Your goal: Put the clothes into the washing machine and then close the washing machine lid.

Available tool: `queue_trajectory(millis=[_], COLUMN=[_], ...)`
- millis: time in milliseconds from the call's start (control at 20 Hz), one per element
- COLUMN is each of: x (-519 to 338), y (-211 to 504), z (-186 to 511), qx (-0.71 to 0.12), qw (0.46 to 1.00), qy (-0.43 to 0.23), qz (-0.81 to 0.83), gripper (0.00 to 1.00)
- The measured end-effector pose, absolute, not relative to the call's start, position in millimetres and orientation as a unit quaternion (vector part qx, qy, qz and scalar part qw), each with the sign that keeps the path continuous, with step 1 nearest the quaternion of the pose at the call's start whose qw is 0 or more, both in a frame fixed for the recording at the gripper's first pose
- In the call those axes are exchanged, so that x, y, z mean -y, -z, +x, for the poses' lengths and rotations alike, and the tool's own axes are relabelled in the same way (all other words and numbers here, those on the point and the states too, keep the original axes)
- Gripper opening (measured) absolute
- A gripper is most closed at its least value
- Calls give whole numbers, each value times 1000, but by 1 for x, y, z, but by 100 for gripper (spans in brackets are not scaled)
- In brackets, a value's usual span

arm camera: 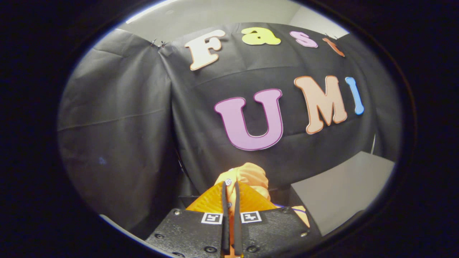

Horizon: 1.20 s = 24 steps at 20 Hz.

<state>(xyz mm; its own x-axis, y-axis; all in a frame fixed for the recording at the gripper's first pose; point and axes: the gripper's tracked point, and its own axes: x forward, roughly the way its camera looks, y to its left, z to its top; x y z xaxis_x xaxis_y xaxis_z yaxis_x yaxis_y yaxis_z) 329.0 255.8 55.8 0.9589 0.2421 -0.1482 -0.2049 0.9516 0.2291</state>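
My gripper (pixel 231 186) is raised in front of the booth's black cloth wall. Its two fingers stand almost together, pinching a thin fold of an orange garment (pixel 247 177) with white buttons. The cloth bunches up above and just beyond the fingertips and hangs down on the right of the fingers. Part of the garment is hidden behind the gripper body.
A grey flat-topped box or surface (pixel 344 190) lies low to the right, beyond the fingers. The black cloth wall (pixel 125 125) is close ahead and to the left.
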Motion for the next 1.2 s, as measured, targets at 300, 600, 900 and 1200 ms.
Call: queue_trajectory(millis=[300,600,900,1200], x=[-280,-301,-310,-308], y=[31,127,220,262], z=[325,321,318,322], qx=[-125,-185,-240,-249], qw=[977,968,957,955], qy=[-121,-126,-113,-96], qz=[120,117,119,128], gripper=[4,4,5,5])
